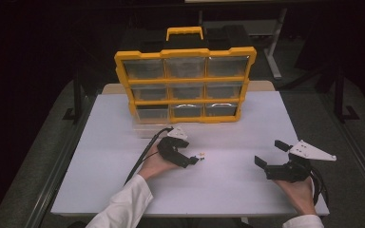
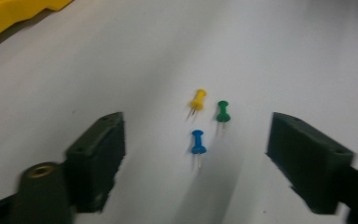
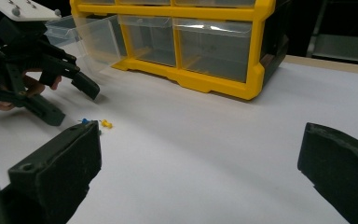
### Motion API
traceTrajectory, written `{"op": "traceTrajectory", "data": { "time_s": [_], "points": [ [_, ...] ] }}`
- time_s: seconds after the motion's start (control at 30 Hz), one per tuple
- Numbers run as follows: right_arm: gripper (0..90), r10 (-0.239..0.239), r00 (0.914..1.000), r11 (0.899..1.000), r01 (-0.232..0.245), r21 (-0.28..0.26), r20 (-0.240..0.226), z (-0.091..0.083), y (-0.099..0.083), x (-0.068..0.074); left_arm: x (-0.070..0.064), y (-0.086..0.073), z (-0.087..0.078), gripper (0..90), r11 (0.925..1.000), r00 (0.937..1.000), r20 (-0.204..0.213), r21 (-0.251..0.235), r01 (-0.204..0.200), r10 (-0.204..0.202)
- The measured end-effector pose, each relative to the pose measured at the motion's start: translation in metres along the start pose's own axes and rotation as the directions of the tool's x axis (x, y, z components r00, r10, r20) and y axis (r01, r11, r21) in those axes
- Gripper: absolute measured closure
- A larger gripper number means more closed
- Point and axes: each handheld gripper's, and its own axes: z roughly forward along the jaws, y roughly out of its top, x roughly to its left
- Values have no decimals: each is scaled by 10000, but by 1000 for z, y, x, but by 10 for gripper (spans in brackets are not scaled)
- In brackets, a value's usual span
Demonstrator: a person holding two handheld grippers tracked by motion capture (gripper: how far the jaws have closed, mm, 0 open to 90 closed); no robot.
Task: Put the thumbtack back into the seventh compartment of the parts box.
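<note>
Three pushpins lie close together on the white table: a yellow one (image 2: 197, 100), a green one (image 2: 223, 111) and a blue one (image 2: 197, 142). My left gripper (image 2: 196, 125) is open, its jaws standing wide on either side of the pins without touching them. From above, the left gripper (image 1: 190, 153) sits mid-table with the pins (image 1: 202, 154) just off its tips. My right gripper (image 1: 270, 153) is open and holds nothing, well right of the pins. In the right gripper view its own jaws (image 3: 200, 142) frame the left gripper (image 3: 74, 105), the yellow pin (image 3: 106, 124) and the blue pin (image 3: 85, 121).
A yellow organizer (image 1: 185, 84) with clear drawers stands upright at the back of the table. Its bottom-left drawer (image 1: 148, 127) is pulled out onto the table, just behind the left gripper. The white table (image 1: 228, 190) ends close to the person's forearms.
</note>
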Motion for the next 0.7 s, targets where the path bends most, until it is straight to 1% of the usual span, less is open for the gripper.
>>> {"op": "traceTrajectory", "data": {
  "time_s": [0.07, 0.1, 0.2, 0.27, 0.3, 0.4, 0.5, 0.63, 0.7],
  "points": [
    [0, -54, 10000, 10000, 54, 0, -14, 0, 0, 1, 0, 1, 1, 341, 9999, 10000, 56, 154, -13, 12],
    [0, -70, 10000, 10000, 70, 3, -8, 0, 0, 1, 0, 1, 2, 364, 9996, 9999, 106, 270, -1, -2],
    [0, -93, 9999, 10000, 93, 34, -49, 1, 0, 1, -1, 2, 4, 423, 9991, 9999, 135, 419, 29, -35],
    [0, -84, 10000, 10000, 84, 45, -49, 1, 0, 1, -1, 2, 5, 460, 9991, 9998, 177, 420, 38, -46],
    [0, -90, 9999, 9999, 91, 52, -54, 1, 0, 1, -1, 3, 6, 504, 9990, 9998, 199, 438, 61, -70],
    [0, -93, 9999, 9999, 93, 58, -53, 1, 0, 1, -1, 4, 7, 526, 9992, 9998, 185, 404, 67, -75],
    [0, -159, 9999, 9999, 159, 26, -19, 0, 0, 1, -1, 5, 6, 570, 9987, 9998, 209, 515, 9, -20],
    [0, -120, 9999, 9999, 120, -41, 25, -1, 0, 1, 0, 4, 7, 634, 9971, 10000, 85, 760, 26, -32],
    [0, -113, 9999, 9999, 113, -48, 49, -1, 0, 0, 0, 3, 8, 658, 9972, 10000, 2, 748, 89, -89]
  ]
}}
